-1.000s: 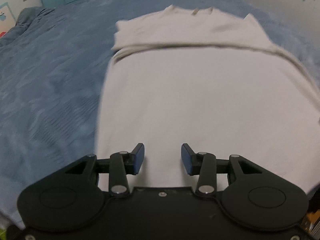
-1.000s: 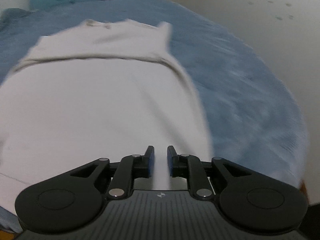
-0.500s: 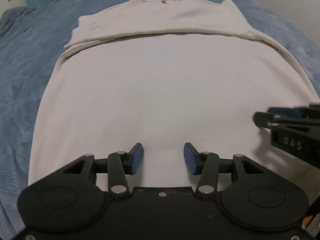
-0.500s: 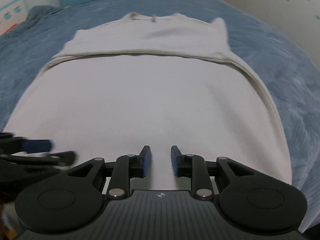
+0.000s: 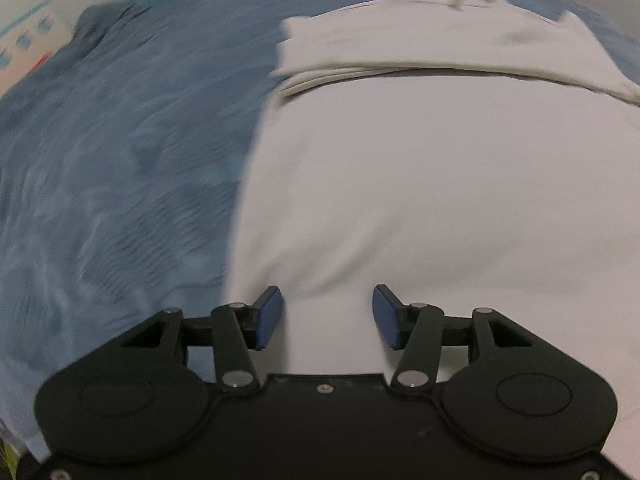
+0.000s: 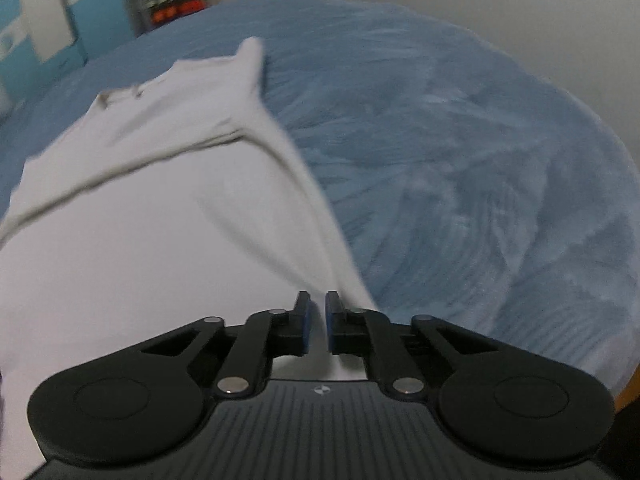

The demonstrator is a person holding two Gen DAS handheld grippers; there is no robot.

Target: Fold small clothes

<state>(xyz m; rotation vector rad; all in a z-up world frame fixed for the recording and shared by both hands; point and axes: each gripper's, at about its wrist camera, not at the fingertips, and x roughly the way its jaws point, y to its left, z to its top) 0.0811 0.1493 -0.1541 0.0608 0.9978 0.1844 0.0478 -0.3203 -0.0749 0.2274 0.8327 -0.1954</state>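
A white T-shirt (image 5: pixel 420 168) lies flat on a blue bedspread (image 5: pixel 112 168), collar at the far end, sleeves folded in across the chest. My left gripper (image 5: pixel 328 316) stands open just over the shirt's near left corner, with cloth bunching slightly between its blue pads. In the right wrist view the same shirt (image 6: pixel 132 220) fills the left half. My right gripper (image 6: pixel 316 320) sits at its near right edge, fingers almost together. A ridge of white cloth runs up into the narrow gap, so it is shut on the shirt's edge.
The blue bedspread (image 6: pixel 460 168) spreads wide to the right of the shirt and ends at the bed's edge near a pale wall. Blue cabinets (image 6: pixel 48 40) and a shelf stand beyond the far end. Both views are motion-blurred.
Both grippers have swung outward from the middle of the hem to the shirt's near corners, left to the left and right to the right. The right fingers have narrowed onto the cloth.
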